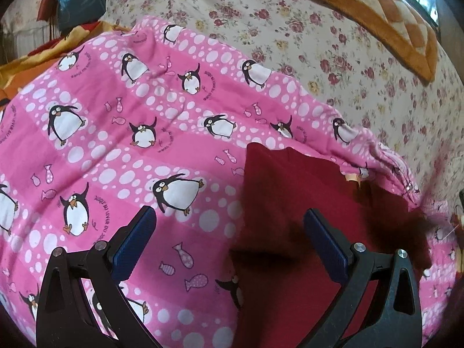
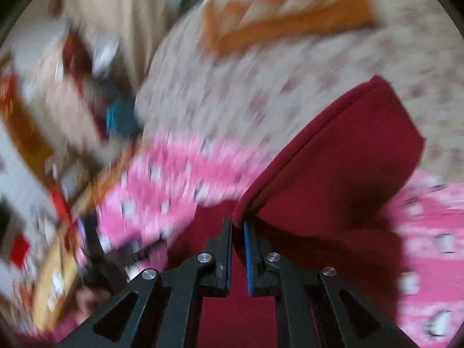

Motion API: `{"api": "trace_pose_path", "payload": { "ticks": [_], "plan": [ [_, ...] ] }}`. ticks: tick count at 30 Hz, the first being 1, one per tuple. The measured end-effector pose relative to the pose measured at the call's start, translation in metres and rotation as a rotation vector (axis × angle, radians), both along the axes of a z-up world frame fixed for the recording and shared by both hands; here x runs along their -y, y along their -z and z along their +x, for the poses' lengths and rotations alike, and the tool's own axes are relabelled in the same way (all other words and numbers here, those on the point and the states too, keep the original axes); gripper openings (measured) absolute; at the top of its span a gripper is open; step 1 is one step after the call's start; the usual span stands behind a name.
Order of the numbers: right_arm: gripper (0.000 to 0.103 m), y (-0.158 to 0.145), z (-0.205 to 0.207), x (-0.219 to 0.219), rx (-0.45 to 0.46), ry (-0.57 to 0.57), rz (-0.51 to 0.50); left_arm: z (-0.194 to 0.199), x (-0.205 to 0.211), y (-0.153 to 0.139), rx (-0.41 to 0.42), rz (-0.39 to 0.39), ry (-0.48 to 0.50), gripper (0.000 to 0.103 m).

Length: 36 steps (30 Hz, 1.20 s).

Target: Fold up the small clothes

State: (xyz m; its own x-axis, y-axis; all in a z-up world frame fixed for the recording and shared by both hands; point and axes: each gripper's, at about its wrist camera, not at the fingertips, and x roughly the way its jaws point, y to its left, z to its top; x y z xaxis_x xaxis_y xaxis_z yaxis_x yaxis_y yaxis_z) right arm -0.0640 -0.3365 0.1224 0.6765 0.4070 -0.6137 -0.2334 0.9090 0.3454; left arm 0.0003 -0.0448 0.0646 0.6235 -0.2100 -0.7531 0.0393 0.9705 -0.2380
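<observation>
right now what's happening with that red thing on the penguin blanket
A person is folding a small dark red garment with two handheld grippers on a pink penguin blanket spread over a floral bedsheet. The right gripper is shut on an edge of the garment and holds that part lifted off the blanket; its view is blurred. The left gripper is open and holds nothing, with one finger over the blanket and the other over the garment. An orange checked cushion lies further back.

1. Your left tool (image 1: 229,217) is a black frame with triangular cutouts, with ribbed blue pads (image 1: 134,242) at 7 and 5 o'clock.
2. Your right tool (image 2: 237,226) matches it: silver screws (image 2: 205,257) and blue pad edges around 6 o'clock.
</observation>
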Motion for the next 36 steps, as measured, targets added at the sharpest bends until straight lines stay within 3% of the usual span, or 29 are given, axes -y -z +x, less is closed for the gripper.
{"api": "trace_pose_path", "payload": {
  "ticks": [1, 2, 4, 6, 11, 14, 18, 20, 22, 24, 26, 29, 31, 33, 34, 36],
  "plan": [
    [0.014, 0.025, 0.011, -0.023, -0.079, -0.029, -0.047, 0.001, -0.001, 0.0, -0.005, -0.008, 0.004, 0.102],
    [0.029, 0.044, 0.017, -0.034, -0.141, -0.047, -0.071, 0.001, -0.002, 0.0, -0.01, -0.017, 0.01, 0.102],
    [0.034, 0.08, 0.02, -0.049, -0.244, -0.069, -0.047, 0.001, -0.003, -0.001, -0.01, -0.029, 0.012, 0.102],
    [0.035, 0.089, 0.014, -0.045, -0.24, -0.057, -0.026, 0.002, -0.003, -0.002, -0.009, -0.04, 0.018, 0.102],
    [0.071, 0.065, -0.012, -0.019, -0.145, 0.02, -0.056, 0.0, 0.003, -0.001, -0.017, -0.04, 0.034, 0.102],
    [0.072, 0.056, 0.0, -0.008, -0.112, 0.062, -0.015, -0.001, 0.001, -0.002, -0.01, -0.051, 0.032, 0.102],
    [0.072, 0.069, 0.042, -0.009, -0.193, 0.139, 0.071, 0.003, -0.009, 0.0, -0.018, -0.049, 0.0, 0.102],
    [0.072, 0.065, 0.044, -0.013, -0.173, 0.191, 0.026, 0.006, -0.018, 0.002, -0.033, -0.074, -0.03, 0.102],
    [0.072, 0.048, 0.033, -0.021, -0.068, 0.227, -0.071, 0.008, -0.026, 0.002, -0.037, -0.097, -0.061, 0.102],
    [0.072, 0.032, 0.022, -0.034, 0.014, 0.172, -0.127, 0.007, -0.027, 0.0, -0.025, -0.091, -0.07, 0.102],
    [0.062, 0.026, 0.019, -0.051, 0.039, 0.109, -0.188, 0.006, -0.025, -0.002, -0.016, -0.067, -0.063, 0.102],
    [0.056, 0.038, 0.035, -0.081, 0.012, 0.015, -0.298, 0.006, -0.021, -0.002, -0.017, -0.043, -0.044, 0.102],
    [0.05, 0.059, 0.054, -0.087, -0.065, 0.031, -0.391, 0.006, -0.021, -0.001, -0.021, -0.045, -0.043, 0.102],
    [0.048, 0.09, 0.075, -0.076, -0.193, 0.046, -0.39, 0.008, -0.022, 0.0, -0.027, -0.053, -0.042, 0.102],
    [0.045, 0.098, 0.08, -0.07, -0.206, 0.056, -0.379, 0.008, -0.023, -0.001, -0.029, -0.055, -0.044, 0.102],
    [0.027, 0.096, 0.081, -0.055, -0.197, 0.1, -0.329, 0.008, -0.025, -0.002, -0.026, -0.061, -0.045, 0.102]
  ]
}}
